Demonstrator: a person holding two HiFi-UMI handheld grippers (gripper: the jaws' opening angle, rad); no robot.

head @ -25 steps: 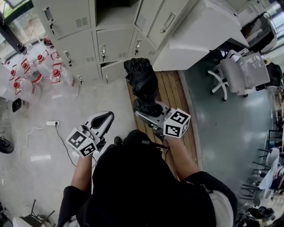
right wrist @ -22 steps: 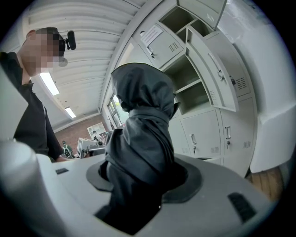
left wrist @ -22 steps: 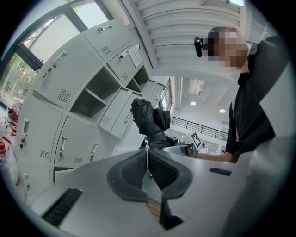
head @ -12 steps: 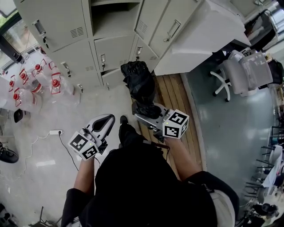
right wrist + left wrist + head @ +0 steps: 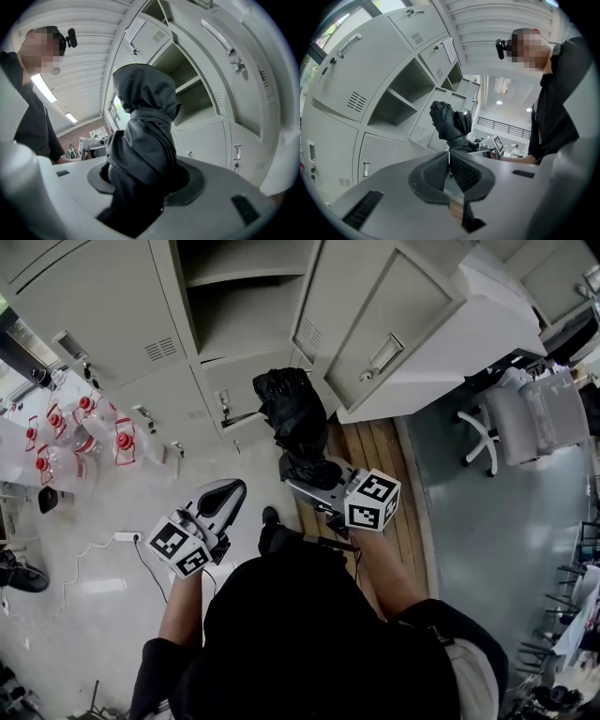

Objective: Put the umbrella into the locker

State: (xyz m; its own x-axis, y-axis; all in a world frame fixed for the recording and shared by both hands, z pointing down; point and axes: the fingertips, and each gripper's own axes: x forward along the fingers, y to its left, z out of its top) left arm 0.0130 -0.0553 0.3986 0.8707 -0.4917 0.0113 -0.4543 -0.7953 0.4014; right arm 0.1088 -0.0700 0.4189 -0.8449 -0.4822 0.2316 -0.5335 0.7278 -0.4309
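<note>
At the right gripper (image 5: pixel 140 180): jaws spread wide and clamped on the lower end of the umbrella (image 5: pixel 143 126); marker cube (image 5: pixel 372 501) at the rear.
Umbrella: black, folded, fabric bunched and wrinkled; sticks out past the jaws toward the locker bank (image 5: pixel 103 306); outside every compartment, carried in the air in front of the open locker (image 5: pixel 246 315).
Left gripper (image 5: pixel 449 161): jaws together, ribbed pads meeting along a thin line, nothing between them; held beside the right gripper, apart from the umbrella.
Open locker: grey metal compartment with one shelf inside; door (image 5: pixel 375 329) swung out to the right, handle on its face.
Locker bank: grey doors with vent slots, handles and locks; closed units left of and below the open one.
Wooden boards (image 5: pixel 375 460): strip of planks on the floor below the right gripper, running up to the locker base.
Water jugs (image 5: pixel 86 423): clear, red caps, grouped on the pale floor at left, near the lockers.
Power strip (image 5: pixel 126 536): white, on the floor left of the left gripper, cable trailing.
Office chair (image 5: pixel 525 404): pale, on the grey-green floor at right, well apart from both grippers.
Person (image 5: pixel 309 643): black top, bare forearms reaching to both grippers.
</note>
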